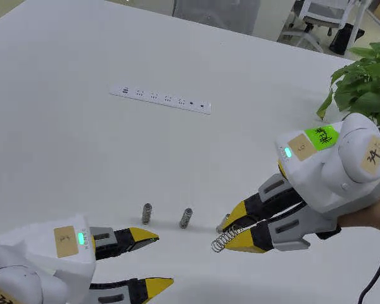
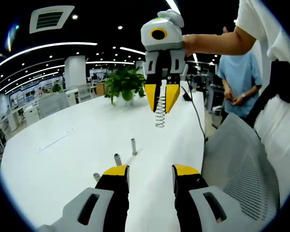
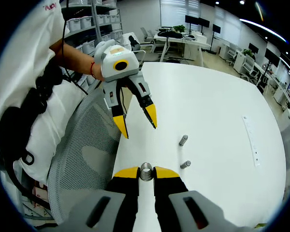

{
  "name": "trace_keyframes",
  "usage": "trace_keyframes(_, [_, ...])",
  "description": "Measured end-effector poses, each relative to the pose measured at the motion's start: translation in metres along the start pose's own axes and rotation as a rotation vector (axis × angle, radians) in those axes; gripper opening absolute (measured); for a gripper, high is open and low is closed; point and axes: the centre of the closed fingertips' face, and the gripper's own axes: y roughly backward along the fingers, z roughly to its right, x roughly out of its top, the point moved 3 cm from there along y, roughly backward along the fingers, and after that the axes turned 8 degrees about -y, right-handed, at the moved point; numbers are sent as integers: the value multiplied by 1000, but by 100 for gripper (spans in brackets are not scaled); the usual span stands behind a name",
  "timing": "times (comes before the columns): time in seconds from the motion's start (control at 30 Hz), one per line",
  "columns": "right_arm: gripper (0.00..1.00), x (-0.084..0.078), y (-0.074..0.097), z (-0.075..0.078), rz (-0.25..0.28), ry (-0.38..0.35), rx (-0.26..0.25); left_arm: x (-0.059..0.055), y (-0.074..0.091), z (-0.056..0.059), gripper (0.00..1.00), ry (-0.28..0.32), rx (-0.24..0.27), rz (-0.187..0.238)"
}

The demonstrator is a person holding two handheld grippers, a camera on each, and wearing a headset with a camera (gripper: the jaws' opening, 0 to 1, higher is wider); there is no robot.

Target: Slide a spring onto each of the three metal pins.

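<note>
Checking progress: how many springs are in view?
3. The left standing spring and right standing spring are upright on the table; the held spring is clamped in the right tool.

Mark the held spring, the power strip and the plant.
held spring point(image 1: 221, 240): head view, middle of its coils.
power strip point(image 1: 161, 99): head view, its middle.
plant point(image 1: 365, 81): head view, its leaves.

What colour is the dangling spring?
Silvery grey; the spring shows best in the left gripper view.

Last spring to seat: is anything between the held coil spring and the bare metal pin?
Nothing visible: only open air lies between the silver coil spring in the right gripper and the bare grey metal pin.
</note>
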Motion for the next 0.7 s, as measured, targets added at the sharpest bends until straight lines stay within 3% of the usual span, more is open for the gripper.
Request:
trace_keyframes(0.53, [12, -19, 1, 30, -45, -50, -68, -25, 29, -23, 54, -1, 68, -57])
trace_keyframes(0.7, [12, -24, 0, 40, -60, -67, -87, -30, 33, -29, 61, 14, 84, -54])
